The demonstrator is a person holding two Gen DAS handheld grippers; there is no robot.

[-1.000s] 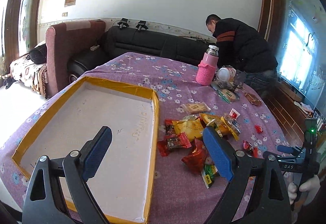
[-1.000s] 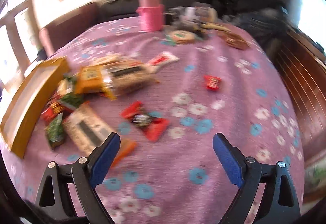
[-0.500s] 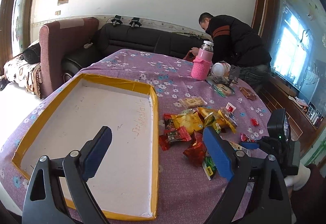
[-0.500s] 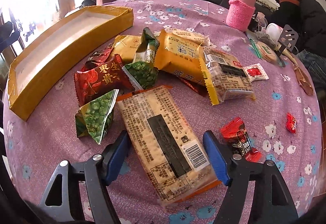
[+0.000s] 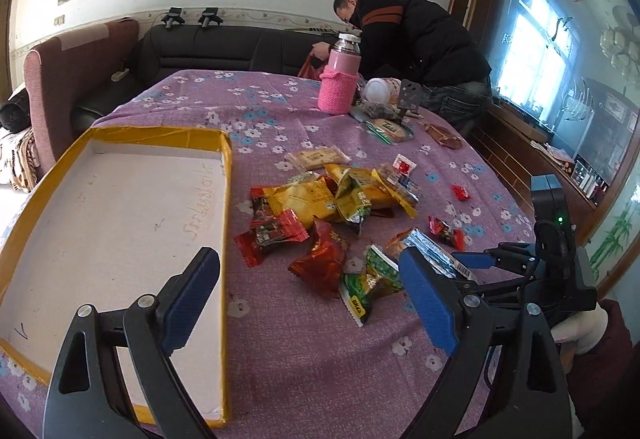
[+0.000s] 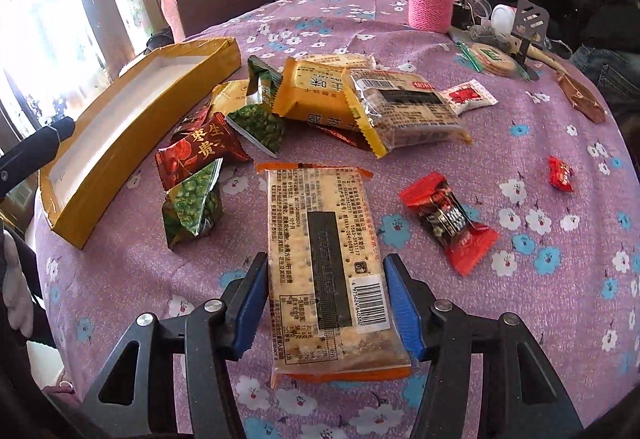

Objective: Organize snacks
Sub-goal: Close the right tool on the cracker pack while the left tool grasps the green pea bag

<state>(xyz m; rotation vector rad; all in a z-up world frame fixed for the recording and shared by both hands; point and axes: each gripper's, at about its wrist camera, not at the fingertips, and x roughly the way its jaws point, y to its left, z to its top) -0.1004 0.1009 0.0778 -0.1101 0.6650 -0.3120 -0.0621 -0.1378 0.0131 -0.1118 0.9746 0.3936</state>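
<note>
the right claw (image 6: 326, 303) is closing its jaws around a long cracker pack (image 6: 326, 259) lying flat on the bench (image 6: 520, 299), blue pads at both long edges. the snack pile (image 6: 304, 107) is sitting at twelve o'clock, the yellow tray (image 6: 120, 143) at ten. the left claw (image 5: 308, 303) is hanging wide open and empty beside the tray.

Both wrist cameras looked down along their fingers, close over the table (image 5: 304, 351); both views shared the snack pile (image 5: 320, 199) and tray (image 6: 132, 127).
</note>
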